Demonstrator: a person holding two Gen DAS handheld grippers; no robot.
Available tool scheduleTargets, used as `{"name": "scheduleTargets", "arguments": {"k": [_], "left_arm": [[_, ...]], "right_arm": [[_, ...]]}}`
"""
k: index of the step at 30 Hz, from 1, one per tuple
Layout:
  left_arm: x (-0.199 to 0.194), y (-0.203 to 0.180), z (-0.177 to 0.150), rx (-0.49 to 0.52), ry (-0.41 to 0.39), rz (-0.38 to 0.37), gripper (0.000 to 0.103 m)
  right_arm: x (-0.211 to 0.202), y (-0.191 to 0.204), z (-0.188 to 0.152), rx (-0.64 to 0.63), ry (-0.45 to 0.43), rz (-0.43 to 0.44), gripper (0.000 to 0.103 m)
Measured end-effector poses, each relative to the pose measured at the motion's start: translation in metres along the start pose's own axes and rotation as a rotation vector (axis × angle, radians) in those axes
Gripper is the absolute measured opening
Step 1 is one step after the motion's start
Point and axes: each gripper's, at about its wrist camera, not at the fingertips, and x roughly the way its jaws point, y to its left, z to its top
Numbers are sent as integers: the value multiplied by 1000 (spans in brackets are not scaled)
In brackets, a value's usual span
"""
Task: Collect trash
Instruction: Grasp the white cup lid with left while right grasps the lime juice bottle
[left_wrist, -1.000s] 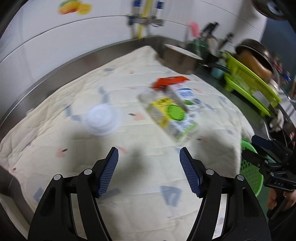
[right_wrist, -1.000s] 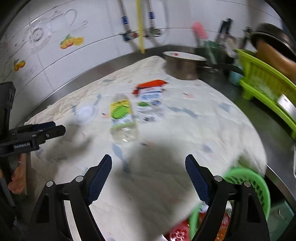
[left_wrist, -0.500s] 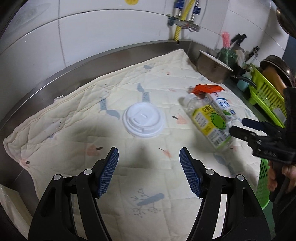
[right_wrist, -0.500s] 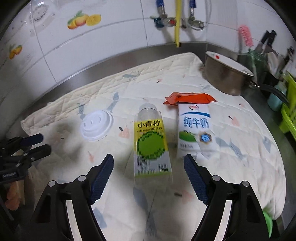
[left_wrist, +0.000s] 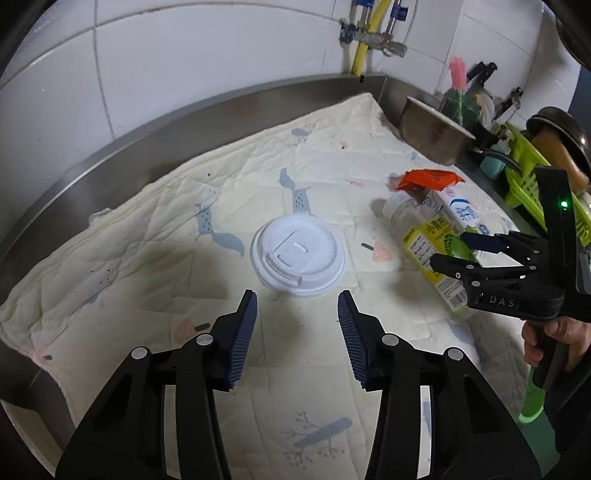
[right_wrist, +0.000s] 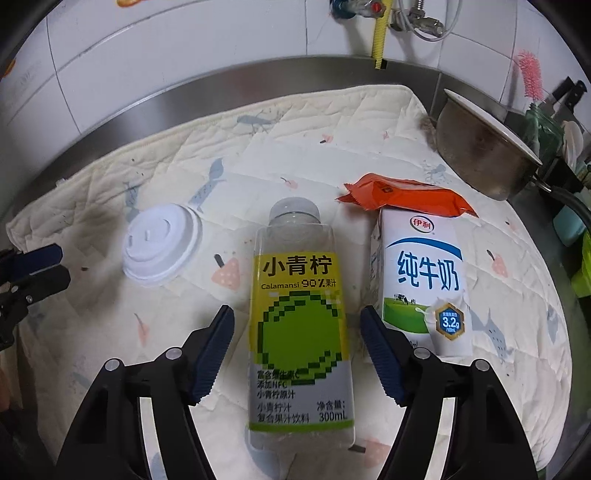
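A white plastic cup lid (left_wrist: 298, 255) lies on the quilted cloth (left_wrist: 147, 258), just ahead of my open left gripper (left_wrist: 297, 308). A clear juice bottle with a yellow-green label (right_wrist: 299, 314) lies flat between the fingers of my open right gripper (right_wrist: 297, 320), not gripped. A white milk carton (right_wrist: 423, 280) lies right of the bottle, and an orange wrapper (right_wrist: 404, 195) lies behind it. The lid also shows in the right wrist view (right_wrist: 160, 245). The right gripper also shows in the left wrist view (left_wrist: 448, 249), over the bottle (left_wrist: 430, 245).
A steel pot (right_wrist: 484, 158) stands at the back right by the steel counter rim (right_wrist: 221, 88). A green dish rack (left_wrist: 532, 173) sits far right. A green basket edge (left_wrist: 532, 408) shows below the counter at right. Tiled wall and taps are behind.
Both grippers have moved forward and down. The left now sits just short of the lid. The right now straddles the juice bottle.
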Motion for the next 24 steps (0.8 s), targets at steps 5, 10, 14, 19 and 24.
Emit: {"name": "scheduleTargets", "arguments": {"k": [5, 10, 14, 19, 24], "left_arm": [[19, 8, 5, -49, 39, -20, 38], [31, 12, 12, -99, 54, -43, 37], [41, 16, 21, -161, 74, -42, 36], [59, 24, 32, -270, 118, -36, 25], [72, 30, 36, -350, 150, -47, 24]], "right_arm": [[7, 1, 0, -21, 2, -14, 60], [8, 2, -1, -29, -2, -16, 52], [8, 3, -1, -26, -9, -18, 52], [5, 3, -3, 0, -19, -1, 52], [-1, 4, -9, 3, -26, 8, 52]]}}
